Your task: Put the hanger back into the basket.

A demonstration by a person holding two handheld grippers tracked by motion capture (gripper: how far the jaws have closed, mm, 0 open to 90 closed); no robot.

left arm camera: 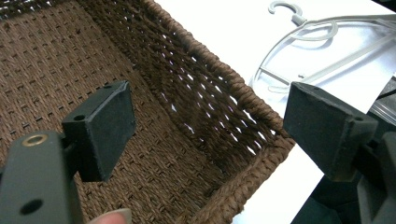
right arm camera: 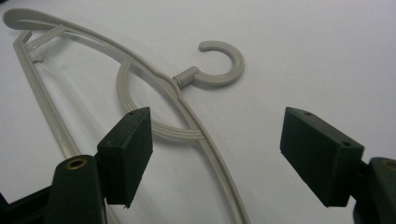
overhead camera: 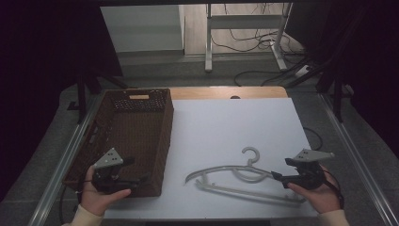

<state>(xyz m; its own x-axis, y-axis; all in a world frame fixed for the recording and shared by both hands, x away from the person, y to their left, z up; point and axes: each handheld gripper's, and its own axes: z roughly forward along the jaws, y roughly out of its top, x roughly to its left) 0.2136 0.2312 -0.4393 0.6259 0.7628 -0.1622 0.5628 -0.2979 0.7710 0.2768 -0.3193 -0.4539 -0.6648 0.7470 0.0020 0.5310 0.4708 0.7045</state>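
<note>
A pale grey plastic hanger (overhead camera: 244,176) lies flat on the white tabletop (overhead camera: 226,127), hook pointing away from me. My right gripper (overhead camera: 277,178) is at its right arm, open; in the right gripper view the hanger (right arm camera: 187,77) runs up between the spread jaws of the right gripper (right arm camera: 217,154), and the jaws do not touch it. A brown wicker basket (overhead camera: 162,136) stands on the left, with nothing inside that I can see. My left gripper (overhead camera: 141,181) is open at its near right corner. In the left gripper view the basket's rim (left arm camera: 233,88) passes between the jaws of the left gripper (left arm camera: 210,135).
Metal rails (overhead camera: 66,160) run along both sides of the table. A strip of wooden tabletop (overhead camera: 226,92) shows at the back. Behind it are a desk frame (overhead camera: 209,42) and loose cables (overhead camera: 254,40) on the floor. The left gripper view shows the hanger (left arm camera: 317,42) beyond the basket.
</note>
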